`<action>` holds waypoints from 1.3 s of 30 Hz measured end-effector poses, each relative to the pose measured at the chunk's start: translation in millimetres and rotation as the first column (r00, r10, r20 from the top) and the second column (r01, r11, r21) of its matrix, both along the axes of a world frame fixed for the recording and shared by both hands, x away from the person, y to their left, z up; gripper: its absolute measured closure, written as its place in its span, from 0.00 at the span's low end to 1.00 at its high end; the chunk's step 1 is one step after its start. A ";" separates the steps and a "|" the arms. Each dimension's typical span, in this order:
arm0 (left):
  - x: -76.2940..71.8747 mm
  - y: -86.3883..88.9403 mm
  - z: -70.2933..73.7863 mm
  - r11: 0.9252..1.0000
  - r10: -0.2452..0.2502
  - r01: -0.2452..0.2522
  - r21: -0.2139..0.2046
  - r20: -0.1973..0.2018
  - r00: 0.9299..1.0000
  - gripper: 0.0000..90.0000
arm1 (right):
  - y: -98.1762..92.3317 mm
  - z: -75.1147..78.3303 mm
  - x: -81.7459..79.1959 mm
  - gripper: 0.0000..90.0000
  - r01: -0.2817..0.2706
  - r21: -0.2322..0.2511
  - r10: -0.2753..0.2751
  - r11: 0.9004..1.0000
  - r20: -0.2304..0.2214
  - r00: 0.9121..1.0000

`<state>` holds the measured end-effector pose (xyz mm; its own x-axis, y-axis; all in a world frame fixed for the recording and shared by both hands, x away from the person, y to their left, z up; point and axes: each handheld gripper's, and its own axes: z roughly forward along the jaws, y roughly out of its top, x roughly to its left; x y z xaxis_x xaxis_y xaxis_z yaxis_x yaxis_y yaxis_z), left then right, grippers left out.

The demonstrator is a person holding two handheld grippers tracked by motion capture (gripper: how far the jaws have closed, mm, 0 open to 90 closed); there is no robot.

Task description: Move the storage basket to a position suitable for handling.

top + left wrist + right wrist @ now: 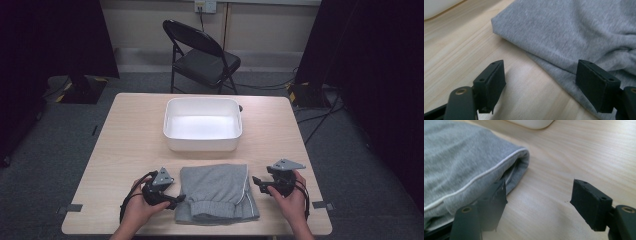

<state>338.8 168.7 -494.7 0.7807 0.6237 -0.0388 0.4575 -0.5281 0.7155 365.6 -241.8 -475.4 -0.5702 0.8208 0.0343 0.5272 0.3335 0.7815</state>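
Folded grey garment (216,192) lies flat on the tabletop (130,145), near edge, centred between the two hands. Heathered sweat-type knit, roughly square fold. Ribbed band along its near edge, thin white piping (486,173) running down the right side. In the right gripper view that side gapes a little, layers visible inside the fold. Left edge is a clean fold, soft creases toward the near corner.

White tub (202,123) sits just beyond it, small gap, not touching.

Left gripper (175,200) at the garment's left near corner, fingers (491,80) wide, one over bare wood, the other over the cloth edge, nothing clamped.

Right gripper (257,183) just beside the right edge, fingers (590,202) wide, one against the piped side, the other over bare wood, no grip
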 end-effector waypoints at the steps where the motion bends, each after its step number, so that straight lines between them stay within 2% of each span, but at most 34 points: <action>1: -0.5 0.8 -0.4 1.000 0.001 -0.001 -0.004 -0.004 1.000 0.27 | 0.0 0.0 0.0 0.31 0.000 0.000 0.000 1.000 0.000 1.000; 4: -3.5 3.1 -0.9 1.000 0.003 -0.003 -0.011 -0.017 1.000 0.26 | 1.0 7.1 5.2 0.30 0.012 0.034 -0.012 0.999 0.001 1.000; 9: -6.8 2.0 -0.1 1.000 -0.009 0.009 -0.015 -0.018 1.000 0.26 | 9.4 10.5 12.9 0.30 0.002 0.054 -0.002 0.999 0.003 1.000; 11: -8.9 1.1 -0.7 1.000 -0.010 0.010 -0.019 -0.022 1.000 0.26 | 13.0 11.1 15.3 0.30 -0.006 0.054 0.005 0.999 0.004 1.000; 15: -11.7 -1.2 -1.3 1.000 -0.024 0.024 0.009 0.004 1.000 0.27 | 19.1 10.1 18.9 0.30 -0.018 0.035 0.018 0.999 0.005 1.000; 16: -12.4 -1.9 -0.5 0.999 -0.036 0.036 0.009 0.005 0.999 0.31 | 19.8 9.2 19.5 0.30 -0.018 0.025 0.018 1.000 0.007 1.000; 18: -14.5 -4.9 0.9 0.999 -0.043 0.043 0.015 0.005 0.999 0.40 | 19.6 7.9 20.3 0.30 -0.021 0.036 0.021 0.999 -0.002 1.000; 21: -16.0 -8.9 3.2 0.999 -0.044 0.045 0.023 -0.007 0.999 0.49 | 18.2 7.2 19.9 0.30 -0.017 0.033 0.017 0.999 0.000 1.000; 23: -17.8 -11.0 5.1 0.997 -0.077 0.078 0.026 -0.016 0.997 0.62 | 17.8 7.0 19.4 0.30 -0.013 0.035 0.013 0.999 0.000 1.000; 25: -18.6 -11.8 5.1 0.995 -0.098 0.098 0.014 -0.023 0.995 0.76 | 17.5 7.8 20.1 0.30 -0.010 0.048 0.010 0.999 0.000 1.000; 26: -18.3 -11.7 5.1 0.995 -0.101 0.101 0.011 -0.027 0.995 0.78 | 18.0 8.8 20.1 0.30 -0.005 0.055 0.005 0.998 0.001 1.000; 30: -18.7 -11.4 4.7 0.995 -0.102 0.101 -0.018 -0.057 0.993 0.96 | 23.5 11.9 20.9 0.30 -0.029 0.055 0.029 0.998 0.010 1.000; 34: -19.9 -12.5 7.3 0.995 -0.096 0.097 0.011 -0.064 0.993 0.99 | 31.5 8.5 23.1 0.30 -0.047 0.046 0.048 0.998 -0.009 0.999; 39: -19.0 -9.3 8.2 0.997 -0.080 0.081 0.004 -0.088 0.993 0.99 | 39.1 1.8 23.1 0.31 -0.068 0.021 0.069 0.997 -0.028 0.997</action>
